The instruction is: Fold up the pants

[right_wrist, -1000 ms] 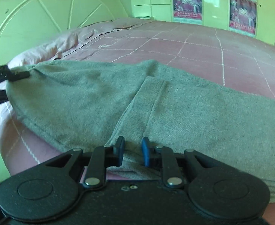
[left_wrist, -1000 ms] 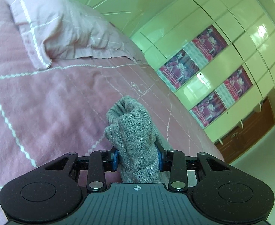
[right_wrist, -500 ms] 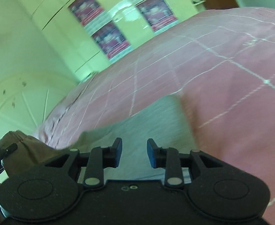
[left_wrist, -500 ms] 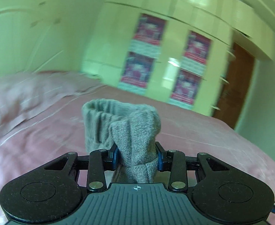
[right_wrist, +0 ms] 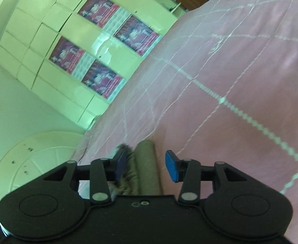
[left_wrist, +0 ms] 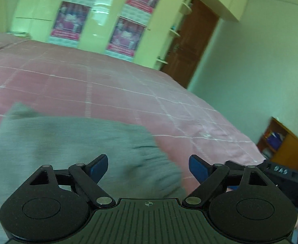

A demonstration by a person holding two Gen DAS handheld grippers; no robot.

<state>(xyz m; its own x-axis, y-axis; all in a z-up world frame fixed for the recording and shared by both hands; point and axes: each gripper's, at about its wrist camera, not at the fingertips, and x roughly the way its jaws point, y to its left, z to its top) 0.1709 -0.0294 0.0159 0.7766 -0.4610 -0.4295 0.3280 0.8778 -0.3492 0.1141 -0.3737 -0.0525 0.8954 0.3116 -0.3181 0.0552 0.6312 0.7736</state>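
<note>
Below and ahead of the left gripper (left_wrist: 148, 163), its jaws spread and empty, the grey pants (left_wrist: 71, 144) lay on the pink bed (left_wrist: 128, 89), while the right gripper (right_wrist: 146, 163), likewise released, judged best pressed flat along the fold to smooth it.

The pants (left_wrist: 67, 146) are motion-blurred and cut off at the left and bottom edges. In the right wrist view, the right hand-held gripper (right_wrist: 146, 165) body hides most of them.

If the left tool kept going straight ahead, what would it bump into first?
Probably the grey pants lying on the pink bedspread. The open left tool hangs just above them, though blur makes depth unclear.
</note>
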